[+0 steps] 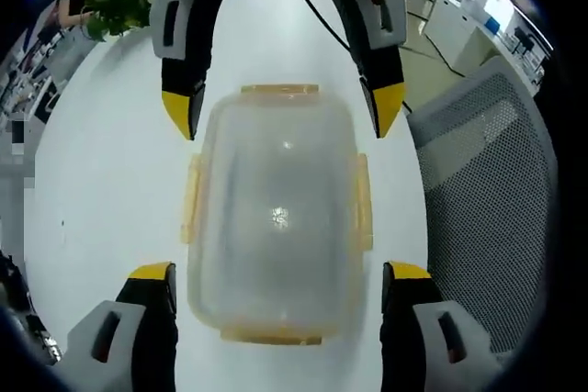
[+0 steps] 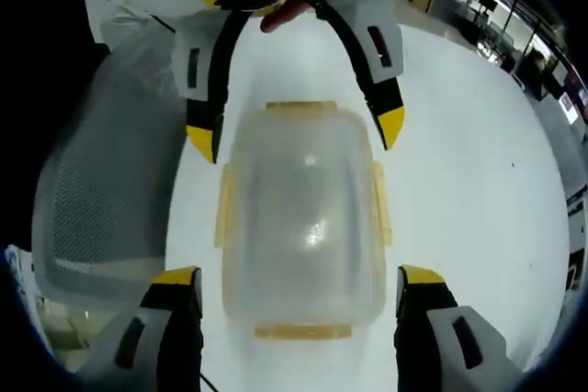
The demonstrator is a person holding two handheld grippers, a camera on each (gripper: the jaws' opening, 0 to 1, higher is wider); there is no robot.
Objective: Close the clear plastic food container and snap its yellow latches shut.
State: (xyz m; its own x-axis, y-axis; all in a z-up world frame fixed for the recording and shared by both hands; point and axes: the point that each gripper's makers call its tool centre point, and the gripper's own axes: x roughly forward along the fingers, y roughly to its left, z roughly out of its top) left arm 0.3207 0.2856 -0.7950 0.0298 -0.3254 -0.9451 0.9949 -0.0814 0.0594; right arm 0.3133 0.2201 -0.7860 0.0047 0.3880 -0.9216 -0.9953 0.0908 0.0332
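Lid already sits on the clear container (image 1: 276,218), which rests flat on the white tabletop (image 1: 110,172) between my two tongs, so I judge the closing part done and the latching part in hand. From the left gripper view, my left tongs (image 1: 280,296) stand spread wide, one jaw tip on each side of the container's near end and, as far as I can see, touching nothing. My right tongs (image 2: 299,298) are spread the same way at the opposite end in the right gripper view, gripping nothing either. Each pair shows in the other's view, reaching in from the far end.

Four yellow latches ring the lid: one on each long side (image 1: 192,199) and one at each short end (image 1: 272,338). They look splayed outward rather than folded down against the walls, though through the cloudy plastic I cannot be certain none has caught.

Next, I think, one pair of tongs should steady the lid from above while the other presses a side latch down and inward until it seats, then the opposite one, then the ends. A mesh chair (image 1: 487,199) stands just past the tabletop edge.
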